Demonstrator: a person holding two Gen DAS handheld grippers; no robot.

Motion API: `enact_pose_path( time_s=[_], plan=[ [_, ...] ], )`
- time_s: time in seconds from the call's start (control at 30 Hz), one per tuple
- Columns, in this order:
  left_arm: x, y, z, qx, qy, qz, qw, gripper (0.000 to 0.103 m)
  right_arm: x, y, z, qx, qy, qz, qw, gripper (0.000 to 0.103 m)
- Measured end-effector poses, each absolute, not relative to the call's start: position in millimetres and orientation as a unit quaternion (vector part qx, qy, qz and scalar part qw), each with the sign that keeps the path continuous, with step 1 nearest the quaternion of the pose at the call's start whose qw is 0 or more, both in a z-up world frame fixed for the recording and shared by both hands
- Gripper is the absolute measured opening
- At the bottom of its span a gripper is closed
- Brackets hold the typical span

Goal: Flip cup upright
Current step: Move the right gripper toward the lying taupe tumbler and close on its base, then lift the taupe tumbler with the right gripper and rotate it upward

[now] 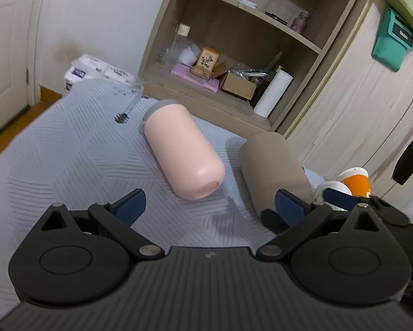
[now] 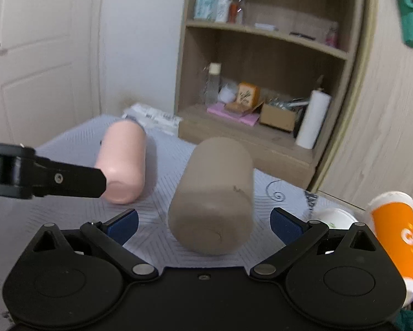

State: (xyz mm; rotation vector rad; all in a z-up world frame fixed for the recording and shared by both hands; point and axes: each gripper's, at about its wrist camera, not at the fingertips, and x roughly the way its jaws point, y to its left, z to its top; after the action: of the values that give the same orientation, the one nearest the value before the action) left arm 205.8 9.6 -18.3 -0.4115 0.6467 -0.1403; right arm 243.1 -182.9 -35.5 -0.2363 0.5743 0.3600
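Observation:
A pink cup (image 1: 183, 151) with a grey rim lies on its side on the patterned cloth (image 1: 68, 160), its base toward me. A beige cup (image 1: 272, 168) lies on its side to its right. My left gripper (image 1: 210, 202) is open and empty, just short of the pink cup's base. In the right wrist view the beige cup (image 2: 213, 195) lies between the open jaws of my right gripper (image 2: 205, 224), not touched. The pink cup (image 2: 123, 162) lies to its left, partly behind the left gripper's finger (image 2: 76, 179).
An orange paper cup (image 2: 395, 231) and a white printed cup (image 2: 334, 218) lie at the right edge. A wooden shelf unit (image 1: 234, 55) with boxes, bottles and a paper roll (image 1: 274, 93) stands behind the table. A door (image 1: 5, 55) is at the left, a cabinet at the right.

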Motion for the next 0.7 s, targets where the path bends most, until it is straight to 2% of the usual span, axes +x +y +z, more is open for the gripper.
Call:
enact_pose_path(
  time_s=[0.17, 0.23, 0.27, 0.3, 0.7],
  plan=[
    [220, 13, -30, -0.224, 0.335, -0.071, 0.912, 0.101, 262, -177, -46, -0.128, 0.292, 0.162, 0.934, 0.102],
    [223, 14, -32, -0.228, 0.338, -0.070, 0.910, 0.101, 267, -177, -48, -0.132, 0.296, 0.156, 0.933, 0.095],
    [221, 14, -33, -0.231, 0.338, -0.071, 0.910, 0.101, 267, -177, -49, -0.132, 0.296, 0.151, 0.934, 0.087],
    [222, 14, -33, -0.232, 0.339, -0.072, 0.909, 0.101, 269, -178, -49, -0.128, 0.299, 0.157, 0.932, 0.083],
    [214, 17, -30, -0.258, 0.348, -0.111, 0.895, 0.101, 241, -187, -40, -0.085, 0.313, 0.168, 0.931, 0.083]
  ],
)
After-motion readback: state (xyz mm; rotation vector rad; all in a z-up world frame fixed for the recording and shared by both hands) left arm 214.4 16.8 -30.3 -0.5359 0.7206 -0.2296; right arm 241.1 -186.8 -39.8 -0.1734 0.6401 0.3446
